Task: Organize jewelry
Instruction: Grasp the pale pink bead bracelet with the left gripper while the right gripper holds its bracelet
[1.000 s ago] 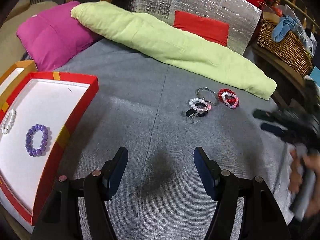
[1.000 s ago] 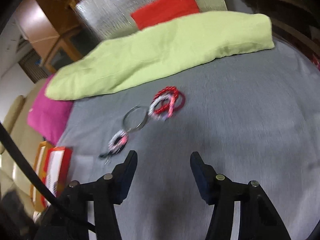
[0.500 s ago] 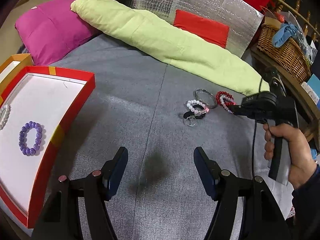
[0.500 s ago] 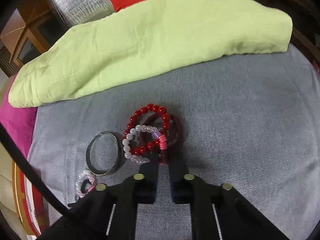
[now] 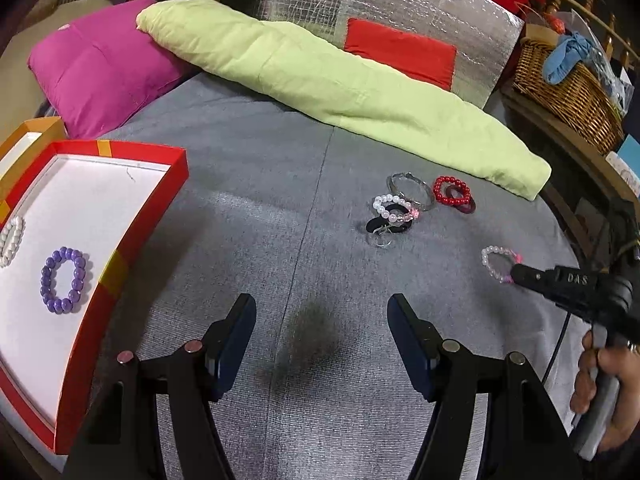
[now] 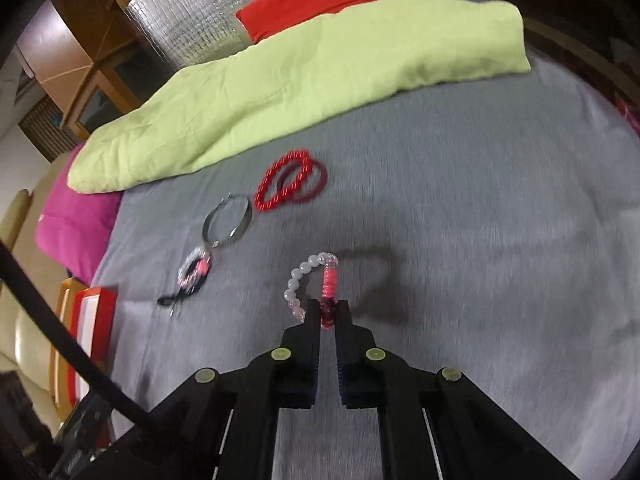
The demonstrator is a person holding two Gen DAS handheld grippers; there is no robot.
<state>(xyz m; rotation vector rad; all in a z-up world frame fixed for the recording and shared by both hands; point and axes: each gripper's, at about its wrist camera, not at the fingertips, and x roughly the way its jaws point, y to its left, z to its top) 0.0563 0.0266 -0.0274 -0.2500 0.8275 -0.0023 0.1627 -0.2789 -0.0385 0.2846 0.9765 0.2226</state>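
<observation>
Since half a second back, your right gripper (image 6: 327,311) has pulled the pink-and-white bead bracelet (image 6: 316,280) off the red pile and drawn it back toward you; it now sits well apart from the other pieces. Jaws are clamped on a dark red bead at the bracelet's near end, and the loop stands up ahead of the fingertips with its shadow on the grey bedspread (image 6: 480,240) to the right. The right wrist view is motion-blurred.

From the left wrist view your right hand (image 5: 612,384) grips the handle low at the frame's right edge, tool pointing left and slightly up, with the bracelet (image 5: 498,262) at its tip.

Your left gripper (image 5: 320,344) hovers above the bedspread, jaws wide apart, nothing between them, dark shadow under the gap.

Remaining pieces on the cloth: red bead bracelet (image 5: 450,196) overlapping a dark red ring (image 5: 466,206), silver bangle (image 5: 412,196) just left of it, a pearl-and-pink bracelet (image 5: 394,210) lying on a black band (image 5: 386,226).

Red-rimmed tray (image 5: 144,220) sits at the left, well apart from the pile. In it: purple bead bracelet (image 5: 64,280) and a white bead bracelet (image 5: 12,240) at the frame edge.

Green pillow (image 5: 340,88) lies along the far side, magenta cushion (image 5: 104,64) behind the tray.
</observation>
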